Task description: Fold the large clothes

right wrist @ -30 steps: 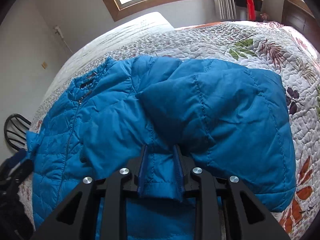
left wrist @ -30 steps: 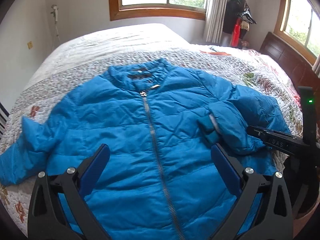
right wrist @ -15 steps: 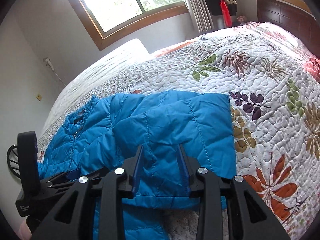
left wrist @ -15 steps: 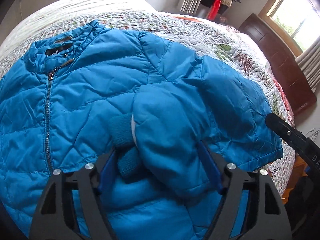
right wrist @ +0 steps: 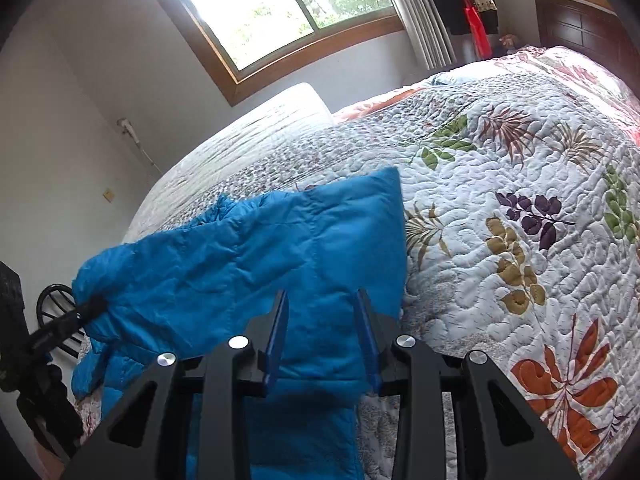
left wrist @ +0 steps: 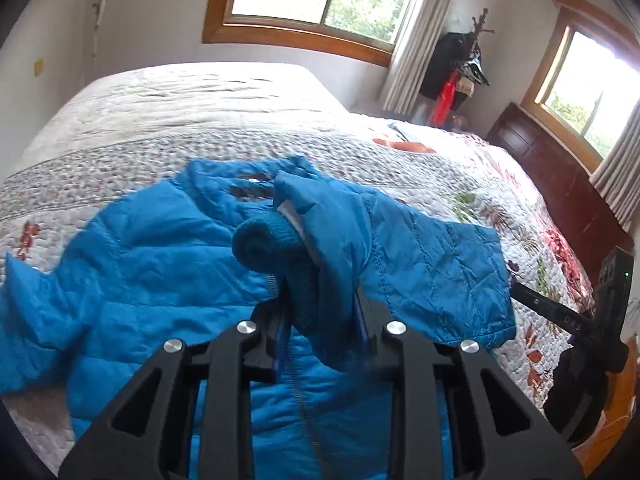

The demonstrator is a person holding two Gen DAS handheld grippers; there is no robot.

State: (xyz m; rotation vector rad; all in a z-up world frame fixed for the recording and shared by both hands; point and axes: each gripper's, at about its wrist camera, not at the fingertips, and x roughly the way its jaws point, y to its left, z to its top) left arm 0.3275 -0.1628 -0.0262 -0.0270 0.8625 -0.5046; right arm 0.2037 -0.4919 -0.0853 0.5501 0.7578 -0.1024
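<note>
The sleeve (left wrist: 320, 240) has now been lifted off the jacket (left wrist: 152, 272), pinched between the left gripper (left wrist: 320, 320) fingers; the right gripper (right wrist: 322, 336) (fingers narrowed) clamps the side panel above the bed (right wrist: 500, 200). Fold underway.

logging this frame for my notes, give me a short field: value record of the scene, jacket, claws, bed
jacket: blue puffer, zipped, lying on the quilt
sleeve: cuff end lifted over the jacket front
left claw: shut on sleeve near the knit cuff
right claw: shut on jacket at its side edge
bed: floral quilt, bare to the right of the jacket
fold state: one side partly folded in, other sleeve spread out
</note>
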